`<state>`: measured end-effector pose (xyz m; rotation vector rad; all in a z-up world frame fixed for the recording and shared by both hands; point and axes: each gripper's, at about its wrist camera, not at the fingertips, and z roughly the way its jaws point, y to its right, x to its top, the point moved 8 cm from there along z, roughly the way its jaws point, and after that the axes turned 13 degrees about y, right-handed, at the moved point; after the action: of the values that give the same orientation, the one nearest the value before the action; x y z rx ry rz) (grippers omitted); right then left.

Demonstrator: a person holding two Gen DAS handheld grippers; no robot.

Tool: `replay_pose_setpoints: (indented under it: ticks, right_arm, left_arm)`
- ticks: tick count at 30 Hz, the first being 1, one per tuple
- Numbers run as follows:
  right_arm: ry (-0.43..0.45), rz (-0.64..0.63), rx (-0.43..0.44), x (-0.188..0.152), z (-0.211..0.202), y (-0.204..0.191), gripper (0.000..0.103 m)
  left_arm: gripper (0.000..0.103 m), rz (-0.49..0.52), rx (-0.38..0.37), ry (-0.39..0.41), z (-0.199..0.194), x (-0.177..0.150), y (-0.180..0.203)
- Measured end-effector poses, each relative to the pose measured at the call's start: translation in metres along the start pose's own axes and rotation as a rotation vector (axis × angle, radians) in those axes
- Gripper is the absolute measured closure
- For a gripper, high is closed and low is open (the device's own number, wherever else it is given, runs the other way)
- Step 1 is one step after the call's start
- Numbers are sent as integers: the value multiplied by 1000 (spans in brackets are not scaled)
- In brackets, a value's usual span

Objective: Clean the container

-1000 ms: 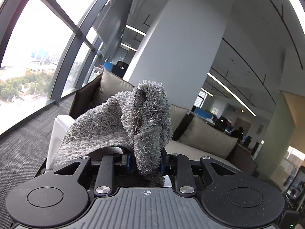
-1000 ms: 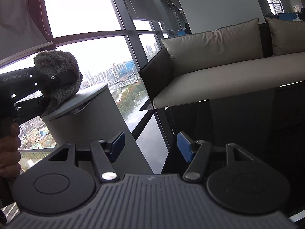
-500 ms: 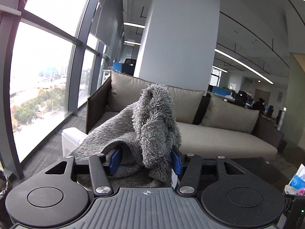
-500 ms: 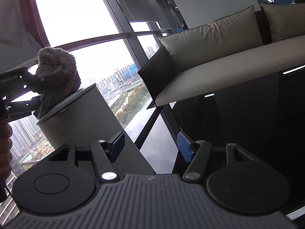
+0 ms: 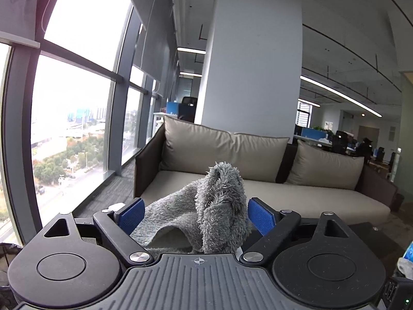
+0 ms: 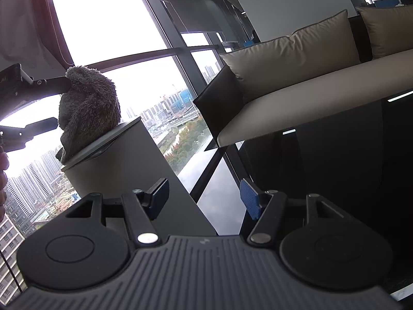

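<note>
Between the blue pads (image 5: 131, 215) in the left wrist view, the left gripper (image 5: 197, 217) has its jaws spread wide — a grey fluffy cloth (image 5: 206, 214) lies bunched in the gap, with a beige sofa (image 5: 258, 160) beyond. Over in the right wrist view, the right gripper (image 6: 204, 197) also has its jaws apart, pinching nothing; the cloth (image 6: 89, 108) rests on the container (image 6: 129, 165) lid (image 6: 103, 140) by the window (image 6: 108, 31).
</note>
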<state>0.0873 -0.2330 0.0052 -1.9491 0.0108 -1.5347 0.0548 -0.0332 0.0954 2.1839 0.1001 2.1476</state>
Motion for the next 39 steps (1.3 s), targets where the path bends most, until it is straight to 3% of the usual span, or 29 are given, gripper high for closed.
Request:
replay_pose_setpoints:
  ticks: [1,6,7,10,22,29,39]
  right_arm:
    - [-2,1,0,0,0,0,39]
    - [-12,12,6,0,3,1,39]
    - [-10,11,7,1,2,1,39]
    - [-10,12,8,2,2,2,39]
    - [-22,29,-7,0,4,5,39]
    - [-21,23,-9,0,5,4,39]
    - [-18,28,-13,-1,5,7,39]
  left_arm:
    - [40,1,-7,-15,3,-2,2]
    - [61,-8,-34,-64,21,-16,1]
    - [69,1,-36,-71,26,-18,-1]
    - [81,44,-21,-83,33,-25,-5]
    - [90,118,55,-94,19,-25,-14]
    - [90,105,106,-92,0,-19,-30]
    - [91,135,54,-89,0,-17,4]
